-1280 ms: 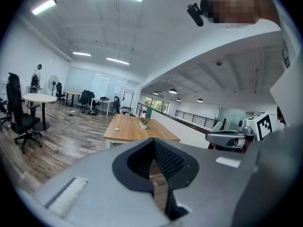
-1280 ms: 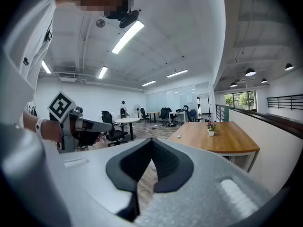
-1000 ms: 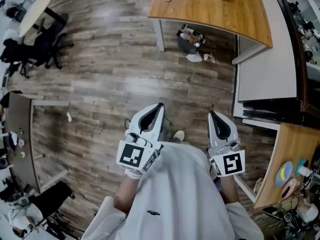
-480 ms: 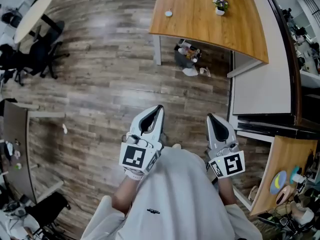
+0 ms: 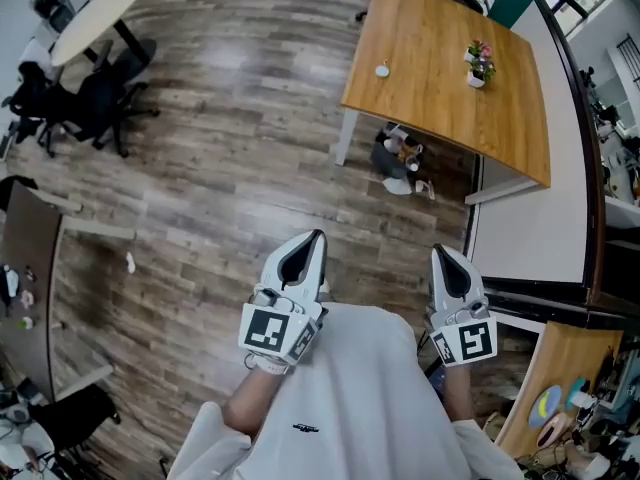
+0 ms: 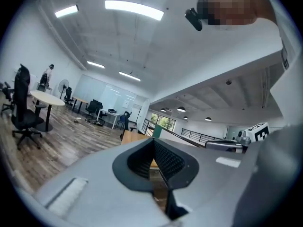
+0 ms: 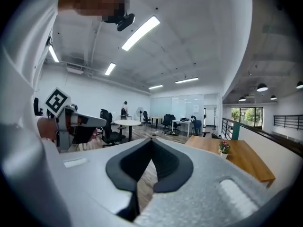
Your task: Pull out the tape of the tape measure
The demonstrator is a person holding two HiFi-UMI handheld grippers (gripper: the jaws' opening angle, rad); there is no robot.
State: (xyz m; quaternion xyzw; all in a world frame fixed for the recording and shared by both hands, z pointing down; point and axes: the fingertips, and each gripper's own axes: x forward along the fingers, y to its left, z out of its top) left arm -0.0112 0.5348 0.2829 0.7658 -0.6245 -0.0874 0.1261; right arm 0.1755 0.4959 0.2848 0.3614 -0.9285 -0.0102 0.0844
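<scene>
Tape measure shows in no view, so the pull looks not yet begun. Left gripper (image 5: 312, 240) and right gripper (image 5: 441, 255) each have their fingers pressed together on nothing, held out above the wooden floor (image 5: 220, 168), well apart from the surface (image 5: 440, 68).

The left tongs (image 5: 312, 238) and the right tongs (image 5: 441, 256) are held side by side before the chest, pointed forward about level, each with jaws closed on nothing.
</scene>
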